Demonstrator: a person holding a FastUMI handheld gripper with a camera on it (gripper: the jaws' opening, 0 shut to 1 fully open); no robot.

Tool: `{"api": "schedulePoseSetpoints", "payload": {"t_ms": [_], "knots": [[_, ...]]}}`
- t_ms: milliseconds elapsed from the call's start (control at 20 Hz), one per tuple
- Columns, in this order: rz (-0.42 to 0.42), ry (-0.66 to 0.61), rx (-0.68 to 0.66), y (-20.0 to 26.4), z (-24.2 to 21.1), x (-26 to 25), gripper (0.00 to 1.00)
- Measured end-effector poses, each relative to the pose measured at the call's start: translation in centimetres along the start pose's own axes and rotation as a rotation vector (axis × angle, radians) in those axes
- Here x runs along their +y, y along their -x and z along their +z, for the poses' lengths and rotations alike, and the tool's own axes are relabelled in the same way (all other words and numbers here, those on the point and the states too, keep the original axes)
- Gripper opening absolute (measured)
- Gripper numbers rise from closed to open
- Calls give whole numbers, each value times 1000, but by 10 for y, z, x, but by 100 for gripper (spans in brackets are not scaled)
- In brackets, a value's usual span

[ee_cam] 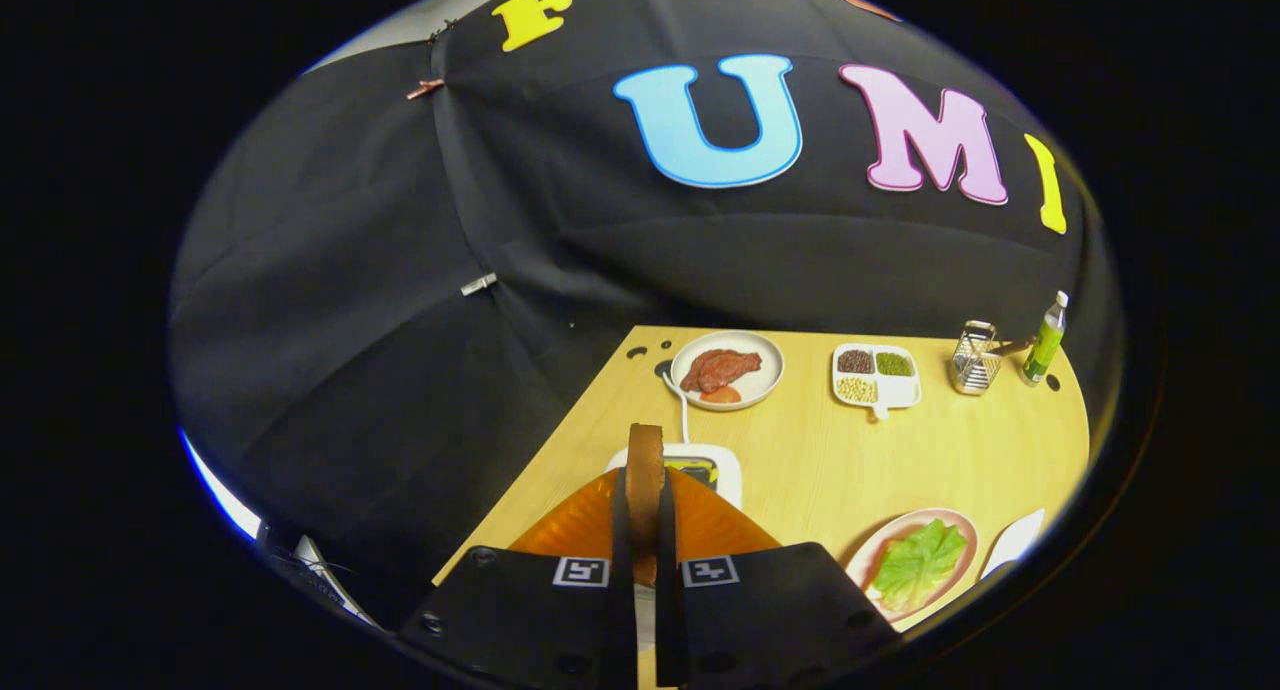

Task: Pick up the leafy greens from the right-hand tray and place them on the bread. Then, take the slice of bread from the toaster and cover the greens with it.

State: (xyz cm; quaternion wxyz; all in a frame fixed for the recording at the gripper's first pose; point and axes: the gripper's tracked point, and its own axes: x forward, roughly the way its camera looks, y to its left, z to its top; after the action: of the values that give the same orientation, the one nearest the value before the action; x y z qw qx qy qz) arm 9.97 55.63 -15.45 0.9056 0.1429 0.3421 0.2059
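Note:
A brown slice of bread (645, 445) stands upright and edge-on between my fingers, and my gripper (645, 505) is shut on it. Just beyond it, partly hidden by the fingers, sits the white toaster (722, 472). To the right of the fingers a leaf of greens (918, 562) lies on a pink plate (872, 552); a pale edge under the leaf may be the other bread slice. A white tray (1015, 540) shows past that plate at the table's right edge.
At the back of the wooden table (830, 460) stand a white plate of meat and tomato (727, 370), a divided dish of beans (877, 375), a metal grater (975, 358) and a green bottle (1045, 340). The toaster's cable (683, 410) runs back. The table's left edge is close by.

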Motion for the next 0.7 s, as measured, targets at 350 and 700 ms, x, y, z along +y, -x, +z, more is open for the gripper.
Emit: {"api": "schedulePoseSetpoints", "payload": {"t_ms": [350,700], "knots": [[-145,16,-56,75,13,-114,11],[-332,-59,30,101,-57,-233,12]]}}
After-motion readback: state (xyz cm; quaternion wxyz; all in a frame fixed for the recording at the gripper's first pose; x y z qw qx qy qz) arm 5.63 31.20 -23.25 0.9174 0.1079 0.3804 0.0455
